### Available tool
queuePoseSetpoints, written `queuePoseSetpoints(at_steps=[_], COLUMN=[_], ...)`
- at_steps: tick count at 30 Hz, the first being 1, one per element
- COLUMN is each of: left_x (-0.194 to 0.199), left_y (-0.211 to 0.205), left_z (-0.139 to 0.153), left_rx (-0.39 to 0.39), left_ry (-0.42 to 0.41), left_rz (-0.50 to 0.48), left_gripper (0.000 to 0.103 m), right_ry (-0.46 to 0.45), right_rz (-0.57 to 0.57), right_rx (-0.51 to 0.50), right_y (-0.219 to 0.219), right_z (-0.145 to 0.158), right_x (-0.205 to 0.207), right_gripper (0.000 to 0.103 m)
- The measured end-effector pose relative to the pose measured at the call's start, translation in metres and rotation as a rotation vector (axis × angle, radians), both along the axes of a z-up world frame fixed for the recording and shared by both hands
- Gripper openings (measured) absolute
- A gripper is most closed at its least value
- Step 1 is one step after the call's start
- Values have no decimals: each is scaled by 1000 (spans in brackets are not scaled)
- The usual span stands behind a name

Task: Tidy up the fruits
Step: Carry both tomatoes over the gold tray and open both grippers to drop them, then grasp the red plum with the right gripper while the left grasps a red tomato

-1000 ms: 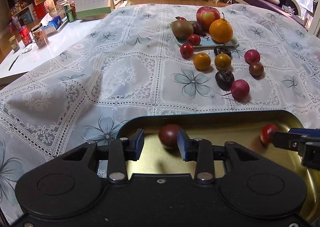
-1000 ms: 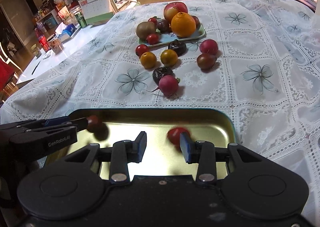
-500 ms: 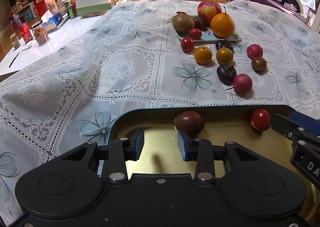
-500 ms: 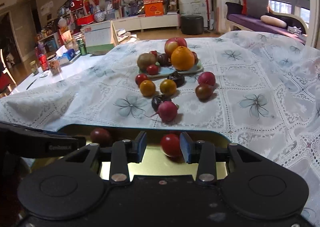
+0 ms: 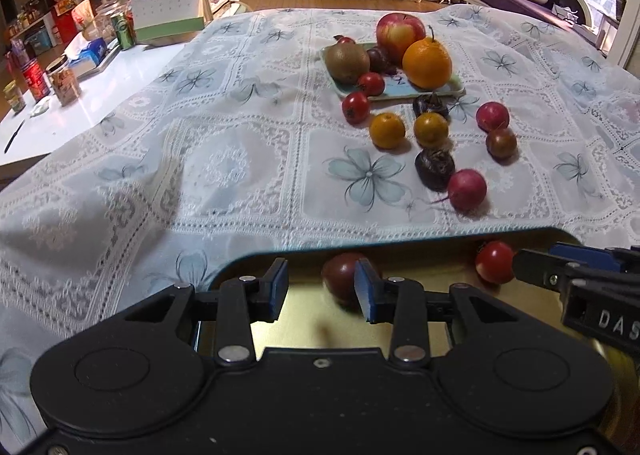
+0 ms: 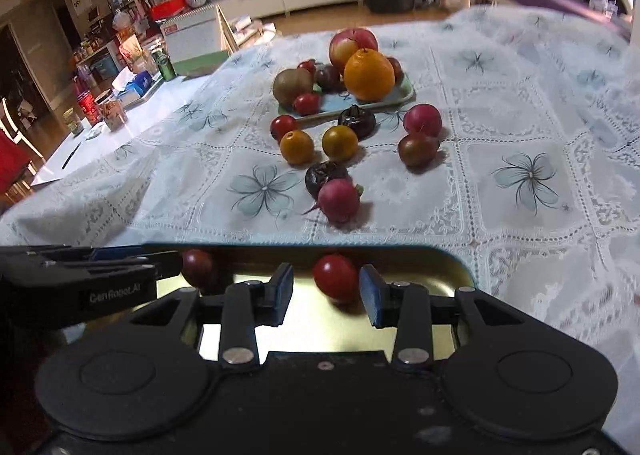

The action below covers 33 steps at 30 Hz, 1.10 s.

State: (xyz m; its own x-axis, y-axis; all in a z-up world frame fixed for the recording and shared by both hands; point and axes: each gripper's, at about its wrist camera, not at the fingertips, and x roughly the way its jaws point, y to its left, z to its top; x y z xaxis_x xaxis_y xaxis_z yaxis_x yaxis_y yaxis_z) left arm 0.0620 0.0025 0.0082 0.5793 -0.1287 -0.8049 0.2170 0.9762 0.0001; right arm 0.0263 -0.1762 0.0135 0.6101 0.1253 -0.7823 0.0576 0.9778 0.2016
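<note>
Left wrist view: we see our left hand-held gripper (image 5: 320,289) open, empty, over the gold tray (image 5: 436,241), a dark tomato (image 5: 338,279) just beyond. Our right hand-held gripper (image 6: 326,291) gapes around a red tomato (image 6: 335,282) without touching it.

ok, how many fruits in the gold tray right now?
2. A dark brownish tomato lies by the left gripper; a red tomato lies between the open right gripper fingers. Gripper bodies may hide more.
</note>
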Motion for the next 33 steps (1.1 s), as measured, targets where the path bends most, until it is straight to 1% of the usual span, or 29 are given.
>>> queuePoseSetpoints(at_steps=[4,8,12,14,17,23,29,33], left_x=[21,49,82,99,122,161,179,189], left_y=[-9,-18,-22,-23,-25,-31,-48,-56], left_z=[10,14,13,11,9,2,-7,-17], left_rx=[3,13,-19,-34,-43,-62,-26,-35], left_ry=[-14,-20,22,47,57,84,49,78], left_rz=[-24,-35,-36,-29,-9,8,-31,-61], left_gripper=[46,48,48,48,48,48,48,48], right_ry=[57,71,96,100,100,135,145,171], right_rz=[-35,-80,-128,-142,-159,-177,-179,-195], right_rx=[28,10,24,5,-23,50,-5,-16], right_y=[-23,-47,-69,-76,-82,-94,-87,-87], right_z=[11,18,16,13,8,-5,-13,-24], right_x=[34,75,115,133,152,175,188,196], right_gripper=[42,45,47,47,48,49,51,52])
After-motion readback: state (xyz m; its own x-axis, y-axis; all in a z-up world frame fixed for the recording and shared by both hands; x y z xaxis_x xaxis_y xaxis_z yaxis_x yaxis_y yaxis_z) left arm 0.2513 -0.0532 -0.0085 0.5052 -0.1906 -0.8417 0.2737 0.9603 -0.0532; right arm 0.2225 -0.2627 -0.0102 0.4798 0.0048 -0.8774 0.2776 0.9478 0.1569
